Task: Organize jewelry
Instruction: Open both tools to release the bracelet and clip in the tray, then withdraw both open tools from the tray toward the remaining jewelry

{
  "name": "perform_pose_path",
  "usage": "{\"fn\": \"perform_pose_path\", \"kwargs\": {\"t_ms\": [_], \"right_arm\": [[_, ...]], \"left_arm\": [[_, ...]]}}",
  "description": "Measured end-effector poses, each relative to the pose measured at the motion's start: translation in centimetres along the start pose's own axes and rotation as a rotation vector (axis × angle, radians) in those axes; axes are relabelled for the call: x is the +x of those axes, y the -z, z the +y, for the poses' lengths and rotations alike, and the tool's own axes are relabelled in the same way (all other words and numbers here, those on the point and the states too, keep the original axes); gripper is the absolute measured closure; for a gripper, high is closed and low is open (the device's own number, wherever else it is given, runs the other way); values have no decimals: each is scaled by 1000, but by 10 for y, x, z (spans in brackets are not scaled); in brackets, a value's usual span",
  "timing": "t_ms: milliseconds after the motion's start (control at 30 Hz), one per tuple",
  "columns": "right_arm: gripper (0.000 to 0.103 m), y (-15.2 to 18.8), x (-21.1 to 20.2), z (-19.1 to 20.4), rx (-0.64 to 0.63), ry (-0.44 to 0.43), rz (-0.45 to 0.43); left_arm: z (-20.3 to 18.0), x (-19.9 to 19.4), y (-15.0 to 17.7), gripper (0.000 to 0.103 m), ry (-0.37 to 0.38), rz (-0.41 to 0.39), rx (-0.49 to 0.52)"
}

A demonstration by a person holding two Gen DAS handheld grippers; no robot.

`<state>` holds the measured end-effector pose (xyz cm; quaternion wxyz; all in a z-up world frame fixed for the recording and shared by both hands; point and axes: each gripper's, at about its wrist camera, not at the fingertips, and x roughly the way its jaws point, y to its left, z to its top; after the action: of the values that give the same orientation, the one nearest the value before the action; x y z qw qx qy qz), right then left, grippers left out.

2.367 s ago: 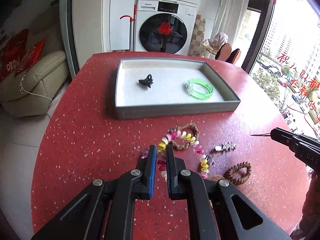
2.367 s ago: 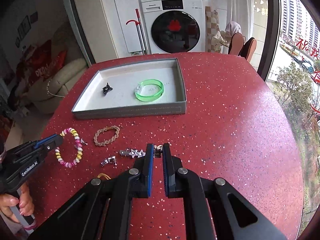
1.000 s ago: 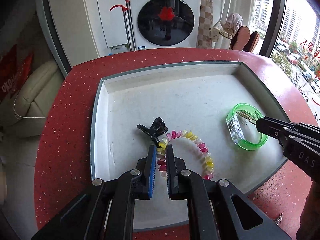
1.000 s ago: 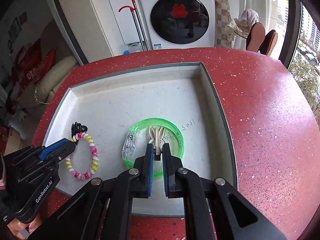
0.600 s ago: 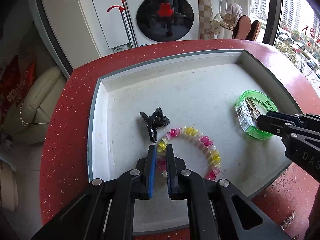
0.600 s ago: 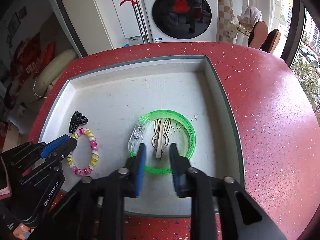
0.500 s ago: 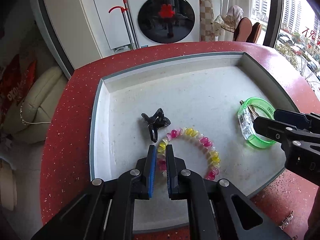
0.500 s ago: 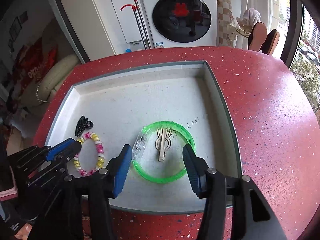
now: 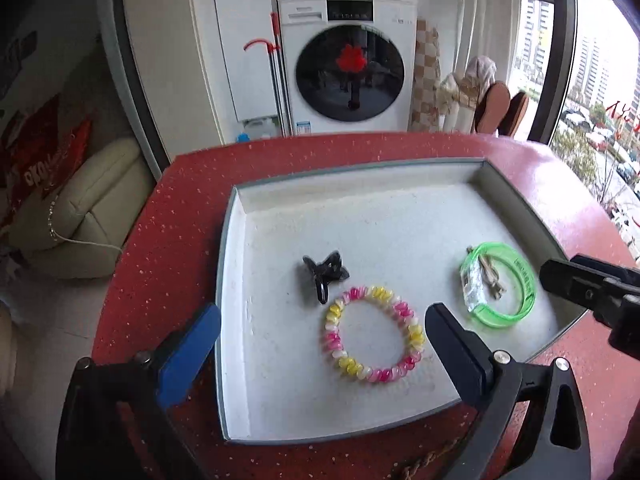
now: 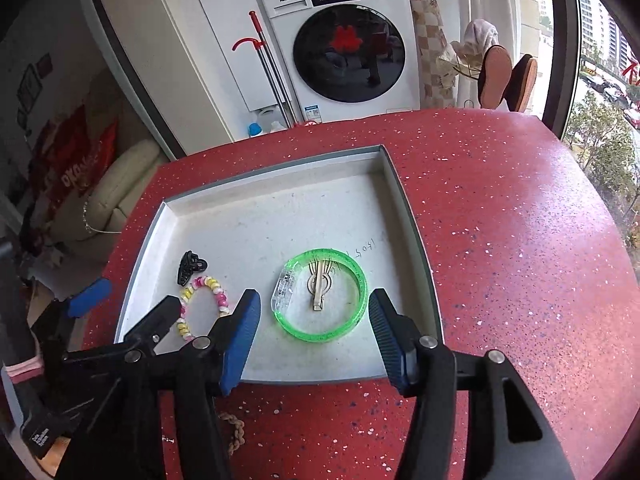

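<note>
My left gripper (image 9: 322, 322) is wide open, with nothing in it. It hangs over the near part of the gray tray (image 9: 229, 240), which sits on the red speckled table (image 9: 176, 200). Going from left to right in the tray, I see a small black hair claw (image 9: 324, 270) first. Just beside it, close enough that I can't tell if they touch, lies the pink and yellow spiral bracelet (image 9: 372, 334), flat on the white floor of the tray. Next comes the green bangle (image 10: 320, 294) with its clear clasp — and inside its ring lies a little tan hair clip (image 10: 319, 286). My right gripper (image 10: 314, 320) is wide open too, and empty, and the green bangle sits on the tray between its two blue pads. On the table in front of the tray lies a brown beaded bracelet (image 10: 236, 430) — only part of it shows.
</note>
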<state>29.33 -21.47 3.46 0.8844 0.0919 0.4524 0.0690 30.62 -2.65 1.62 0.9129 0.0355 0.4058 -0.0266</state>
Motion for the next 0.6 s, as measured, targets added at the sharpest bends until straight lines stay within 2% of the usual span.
{"fn": "perform_pose_path", "kwargs": {"t_ms": [100, 200, 433, 500, 600], "right_arm": [[36, 4, -7, 0, 1, 6, -3], [22, 10, -16, -1, 4, -5, -14], [13, 25, -40, 2, 6, -15, -47], [0, 31, -45, 3, 4, -25, -53], [0, 41, -49, 5, -6, -25, -34]], "left_arm": [[-2, -8, -2, 0, 12, 3, 13], [2, -20, 0, 0, 8, -17, 8], [18, -46, 15, 0, 17, -32, -7], [23, -52, 21, 0, 18, -32, -10], [30, -61, 32, 0, 18, -29, -12]]}}
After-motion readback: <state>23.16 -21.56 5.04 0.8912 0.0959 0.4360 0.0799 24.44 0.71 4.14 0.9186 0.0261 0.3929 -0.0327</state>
